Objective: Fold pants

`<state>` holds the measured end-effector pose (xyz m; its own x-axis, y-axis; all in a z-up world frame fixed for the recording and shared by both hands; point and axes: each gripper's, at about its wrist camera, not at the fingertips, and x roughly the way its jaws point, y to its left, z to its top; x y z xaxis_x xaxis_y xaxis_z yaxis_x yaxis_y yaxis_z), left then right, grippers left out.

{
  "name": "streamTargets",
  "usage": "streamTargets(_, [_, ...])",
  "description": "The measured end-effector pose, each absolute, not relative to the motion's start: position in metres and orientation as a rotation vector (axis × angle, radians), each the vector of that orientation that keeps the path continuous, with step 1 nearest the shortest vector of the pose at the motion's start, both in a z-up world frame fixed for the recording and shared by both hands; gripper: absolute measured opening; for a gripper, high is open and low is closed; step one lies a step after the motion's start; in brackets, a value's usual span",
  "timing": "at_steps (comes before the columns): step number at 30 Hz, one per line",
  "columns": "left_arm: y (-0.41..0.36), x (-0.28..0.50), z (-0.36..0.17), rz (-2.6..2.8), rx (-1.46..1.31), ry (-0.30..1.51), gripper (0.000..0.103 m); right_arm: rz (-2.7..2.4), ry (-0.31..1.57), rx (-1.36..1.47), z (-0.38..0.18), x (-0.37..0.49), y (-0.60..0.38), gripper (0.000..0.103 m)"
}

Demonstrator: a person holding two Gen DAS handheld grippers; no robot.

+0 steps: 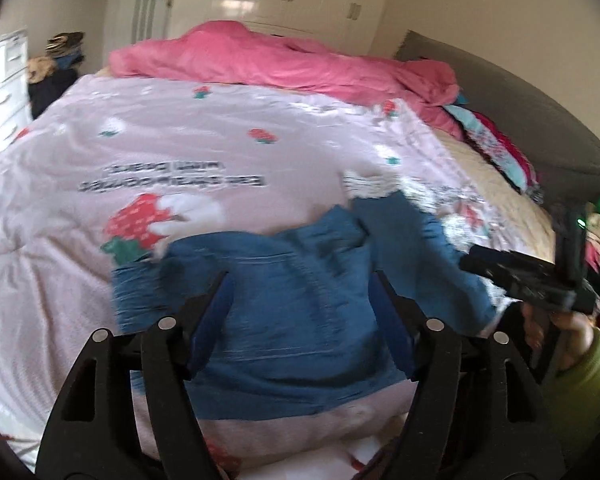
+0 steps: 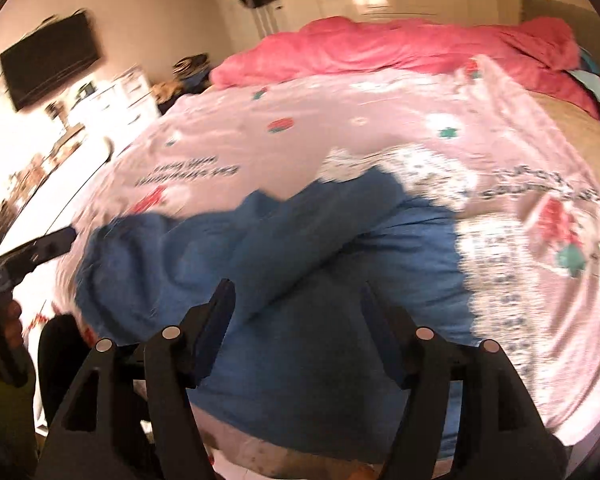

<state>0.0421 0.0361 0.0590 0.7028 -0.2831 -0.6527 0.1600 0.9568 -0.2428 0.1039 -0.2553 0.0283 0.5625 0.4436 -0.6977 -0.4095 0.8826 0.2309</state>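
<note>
- The blue pants [image 1: 300,280] lie rumpled on the pink strawberry-print quilt [image 1: 180,140] near the bed's front edge, one leg reaching away toward a patterned cloth [image 2: 420,168] beside them.
- The left gripper [image 1: 300,276] hangs over the pants with its jaws spread wide, holding nothing.
- The right gripper [image 2: 296,284] is likewise spread above the blue fabric (both views are blurred, so whether the fingers touch the cloth is unclear).
- Risk: closing on a bunched ridge would likely pinch several layers, and the fold would come out crooked.
- Risk: biting too deep could catch the quilt along with the pants and drag it when lifting.
- Risk: the near edge of the pants sits close to the bed's rim, so a careless pull toward the person could slide them off.
- The heaped pink comforter [image 1: 280,60] lies well behind, out of the way.
</note>
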Motion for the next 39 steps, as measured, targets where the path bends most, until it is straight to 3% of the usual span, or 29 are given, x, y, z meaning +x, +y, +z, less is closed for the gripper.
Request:
streamTargets(3, [0.019,0.047,0.054,-0.304,-0.175,0.778,0.064,0.461,0.824,0.053,0.031,0.108,-0.27,0.074])
streamTargets(13, [-0.034,0.065,0.019,-0.487,-0.197,0.892,0.062,0.414,0.821,-0.03,0.036,0.128,-0.284,0.081])
streamTargets(16, [-0.042,0.077,0.007,-0.52,-0.223,0.931,0.052,0.421,0.821,-0.053,0.039,0.14,-0.278,0.081])
streamTargets(23, [-0.055,0.111,-0.011,-0.504,-0.211,0.978,0.048,0.437,0.853,-0.103,0.039,0.176,-0.256,0.081])
streamTargets(25, [-0.058,0.122,-0.017,-0.503,-0.212,0.985,0.034,0.443,0.871,-0.119,0.037,0.189,-0.246,0.081])
streamTargets(29, [-0.058,0.128,-0.031,-0.52,-0.269,0.991,0.03,0.434,0.899,-0.165,0.033,0.213,-0.225,0.081])
streamTargets(31, [-0.06,0.125,-0.029,-0.543,-0.277,0.967,0.02,0.456,0.921,-0.158,0.03,0.227,-0.214,0.081])
streamTargets(36, [-0.067,0.117,-0.024,-0.636,-0.29,0.915,0.013,0.423,0.959,-0.236,0.016,0.26,-0.182,0.081])
streamTargets(39, [-0.069,0.113,-0.028,-0.661,-0.295,0.919,0.013,0.385,1.033,-0.236,-0.002,0.284,-0.165,0.075])
